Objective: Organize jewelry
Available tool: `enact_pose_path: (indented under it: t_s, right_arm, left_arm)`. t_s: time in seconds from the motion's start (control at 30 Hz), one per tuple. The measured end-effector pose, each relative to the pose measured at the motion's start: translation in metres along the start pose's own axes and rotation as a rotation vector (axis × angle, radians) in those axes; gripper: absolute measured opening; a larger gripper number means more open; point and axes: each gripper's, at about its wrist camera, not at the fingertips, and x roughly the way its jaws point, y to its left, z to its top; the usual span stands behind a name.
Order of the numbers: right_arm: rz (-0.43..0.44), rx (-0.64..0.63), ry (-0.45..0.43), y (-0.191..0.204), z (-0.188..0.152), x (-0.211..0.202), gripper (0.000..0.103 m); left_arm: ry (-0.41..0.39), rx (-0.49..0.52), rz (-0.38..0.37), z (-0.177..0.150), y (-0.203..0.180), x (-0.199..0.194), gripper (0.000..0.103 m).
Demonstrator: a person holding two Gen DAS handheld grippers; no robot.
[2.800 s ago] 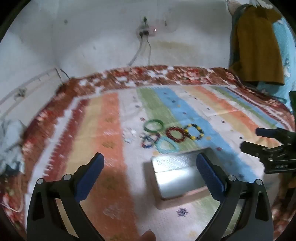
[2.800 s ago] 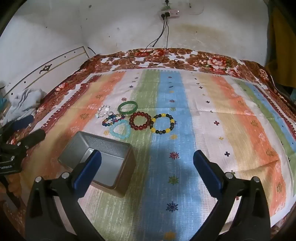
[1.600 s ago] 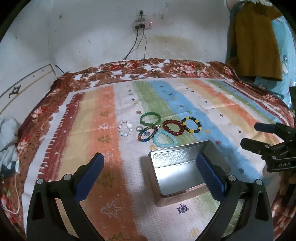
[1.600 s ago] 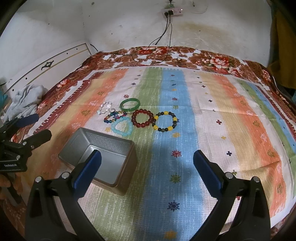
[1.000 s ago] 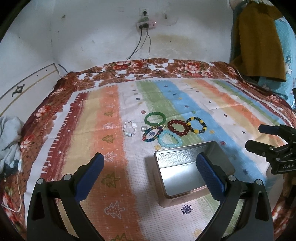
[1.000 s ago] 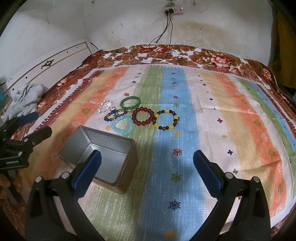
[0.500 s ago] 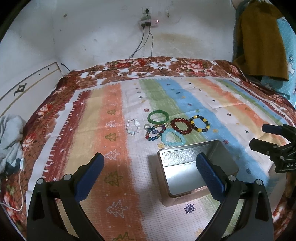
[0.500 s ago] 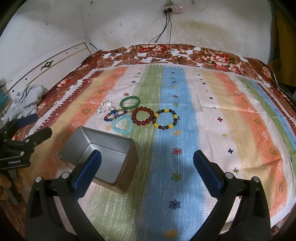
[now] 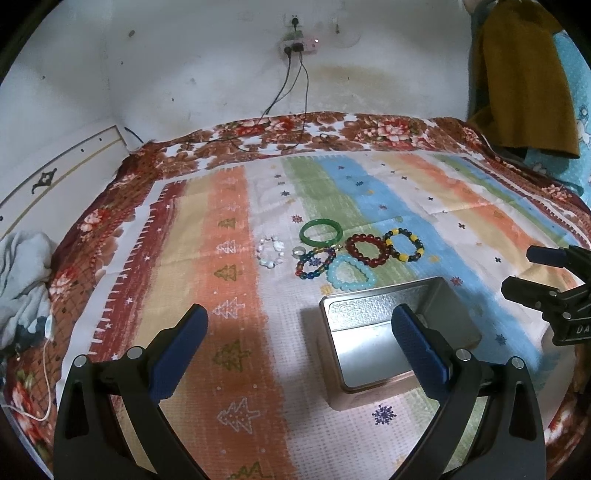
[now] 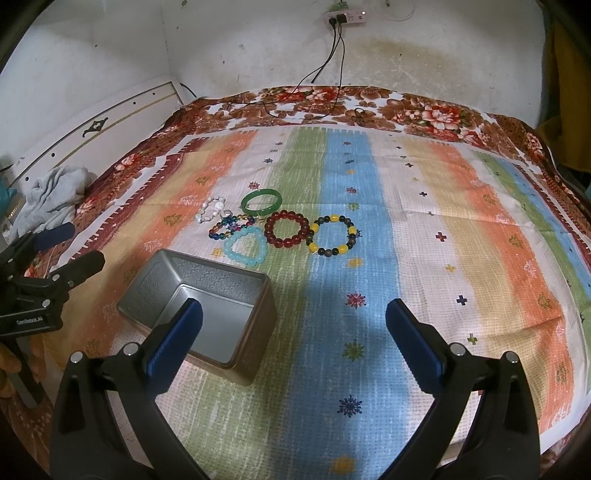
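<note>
Several bracelets lie in a cluster on the striped cloth: a green bangle (image 9: 320,232) (image 10: 261,199), a dark red bead bracelet (image 9: 368,249) (image 10: 287,227), a yellow-and-black bead bracelet (image 9: 403,243) (image 10: 332,236), a light blue bead bracelet (image 9: 351,274) (image 10: 246,246), a multicoloured one (image 9: 314,261) (image 10: 229,225) and a white one (image 9: 270,252) (image 10: 211,208). An open metal tin (image 9: 397,332) (image 10: 207,306) sits empty in front of them. My left gripper (image 9: 299,339) (image 10: 70,251) is open, near the tin's left side. My right gripper (image 10: 293,325) (image 9: 532,271) is open, right of the tin.
The striped cloth (image 10: 443,229) covers a bed with a floral border. A grey rag (image 10: 55,192) (image 9: 22,280) lies at the left edge. Cables hang from a wall socket (image 9: 297,46) (image 10: 345,16). Brown and blue garments (image 9: 524,74) hang at the far right.
The left wrist view has swung and steadied, with the tin and bracelets shifting slightly right in it. The right wrist view has barely moved. Both grippers stay open.
</note>
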Motion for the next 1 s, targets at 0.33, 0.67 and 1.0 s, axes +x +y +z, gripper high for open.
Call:
enact_pose_path:
  t_s: [0.33, 0.67, 1.0]
  right_arm:
    - [-0.002, -0.001, 0.003, 0.0004, -0.0010, 0.0004, 0.098]
    - [-0.002, -0.002, 0.006, 0.0006, -0.0014, 0.0012, 0.098]
    - [-0.003, -0.002, 0.009, 0.0010, 0.0006, 0.0013, 0.098]
  left_arm:
    - [0.015, -0.008, 0.003, 0.0004, 0.0050, 0.0027, 0.098]
    - [0.014, -0.008, 0.005, 0.0003, 0.0054, 0.0024, 0.098]
    - [0.018, -0.008, 0.011, 0.0001, 0.0053, 0.0029, 0.098]
